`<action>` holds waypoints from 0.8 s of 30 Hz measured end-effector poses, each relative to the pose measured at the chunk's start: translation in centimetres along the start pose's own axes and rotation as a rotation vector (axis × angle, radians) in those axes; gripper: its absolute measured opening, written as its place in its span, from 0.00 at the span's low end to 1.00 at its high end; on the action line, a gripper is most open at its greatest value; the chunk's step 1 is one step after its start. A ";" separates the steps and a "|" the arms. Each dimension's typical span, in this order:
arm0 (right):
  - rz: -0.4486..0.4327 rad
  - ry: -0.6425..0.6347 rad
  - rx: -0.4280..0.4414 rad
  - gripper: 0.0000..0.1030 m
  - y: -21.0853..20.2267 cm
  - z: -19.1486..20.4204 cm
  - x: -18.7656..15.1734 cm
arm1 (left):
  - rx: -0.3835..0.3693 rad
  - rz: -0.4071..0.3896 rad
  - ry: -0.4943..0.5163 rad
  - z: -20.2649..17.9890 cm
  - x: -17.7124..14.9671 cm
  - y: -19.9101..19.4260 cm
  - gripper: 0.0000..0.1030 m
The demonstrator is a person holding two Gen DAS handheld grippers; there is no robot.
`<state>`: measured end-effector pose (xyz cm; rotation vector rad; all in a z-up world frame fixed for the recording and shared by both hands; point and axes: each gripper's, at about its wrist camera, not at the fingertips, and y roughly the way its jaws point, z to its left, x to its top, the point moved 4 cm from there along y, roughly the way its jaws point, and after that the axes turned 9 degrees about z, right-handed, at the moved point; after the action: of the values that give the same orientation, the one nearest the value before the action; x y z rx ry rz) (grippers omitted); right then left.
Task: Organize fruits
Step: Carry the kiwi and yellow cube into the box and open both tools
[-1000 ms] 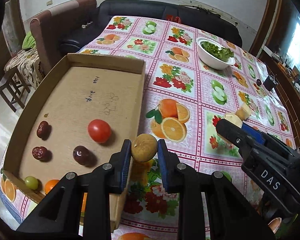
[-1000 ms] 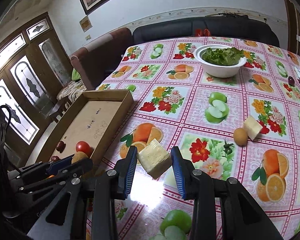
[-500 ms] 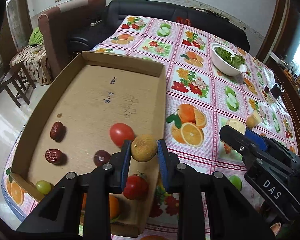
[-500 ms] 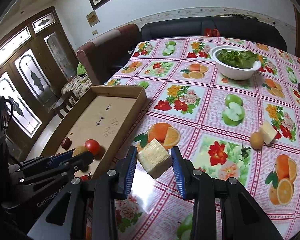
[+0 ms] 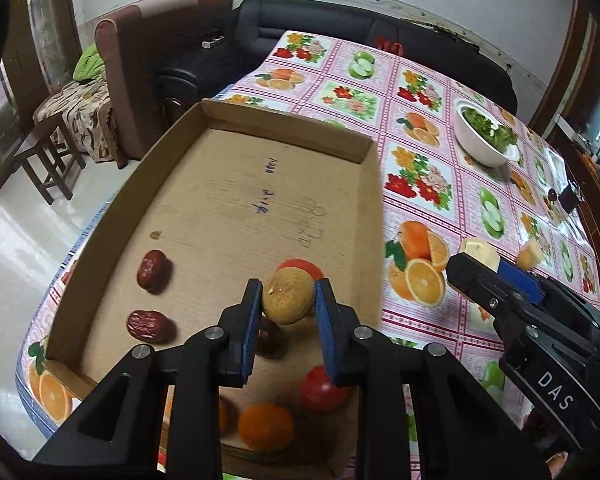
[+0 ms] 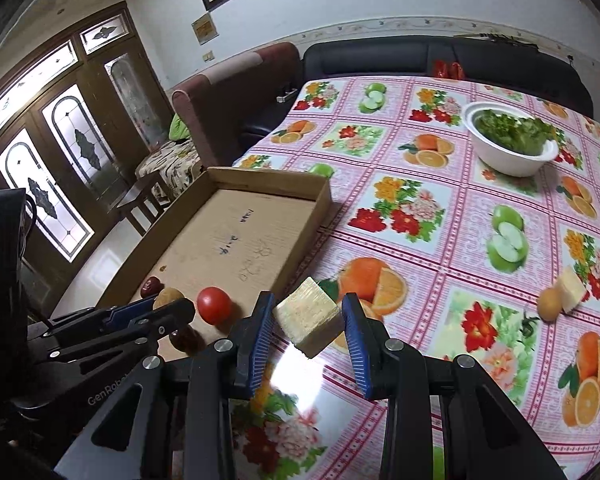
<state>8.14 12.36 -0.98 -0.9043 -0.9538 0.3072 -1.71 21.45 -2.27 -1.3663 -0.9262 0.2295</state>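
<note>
My left gripper (image 5: 288,302) is shut on a round brownish-yellow fruit (image 5: 288,295) and holds it above the near part of the cardboard tray (image 5: 260,200). In the tray lie two dark red dates (image 5: 153,270), a red tomato (image 5: 322,390), an orange (image 5: 265,426) and another tomato (image 6: 214,305) partly hidden behind the held fruit. My right gripper (image 6: 309,322) is shut on a pale yellow cube (image 6: 307,317), held over the tablecloth just right of the tray's side wall. The right gripper (image 5: 476,268) also shows in the left wrist view.
A white bowl of greens (image 6: 508,145) stands far back on the fruit-print tablecloth (image 6: 440,216). Another pale cube (image 6: 572,289) and a small brownish fruit (image 6: 549,303) lie at the right. Sofa and armchair (image 5: 148,60) sit beyond the table's edge.
Both grippers have moved left together, each keeping its load. The left one went from over the tray's right wall to above the tray floor; the right one came closer to the tray.
</note>
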 end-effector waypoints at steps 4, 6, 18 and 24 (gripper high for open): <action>0.003 -0.011 0.006 0.34 0.6 0.8 0.5 | 0.009 0.004 -0.021 1.3 0.6 0.3 0.23; 0.005 -0.015 0.011 0.34 0.9 1.1 0.8 | 0.012 0.006 -0.036 2.1 0.8 0.4 0.23; 0.005 -0.049 0.040 0.34 2.2 3.6 2.6 | 0.040 0.002 -0.081 4.6 2.2 0.7 0.23; 0.011 -0.056 0.054 0.34 3.2 4.3 3.9 | 0.061 0.007 -0.079 4.8 3.3 1.2 0.23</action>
<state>7.34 18.89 -0.17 -0.8558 -0.9877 0.3672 -2.41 27.41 -2.31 -1.3126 -0.9721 0.3166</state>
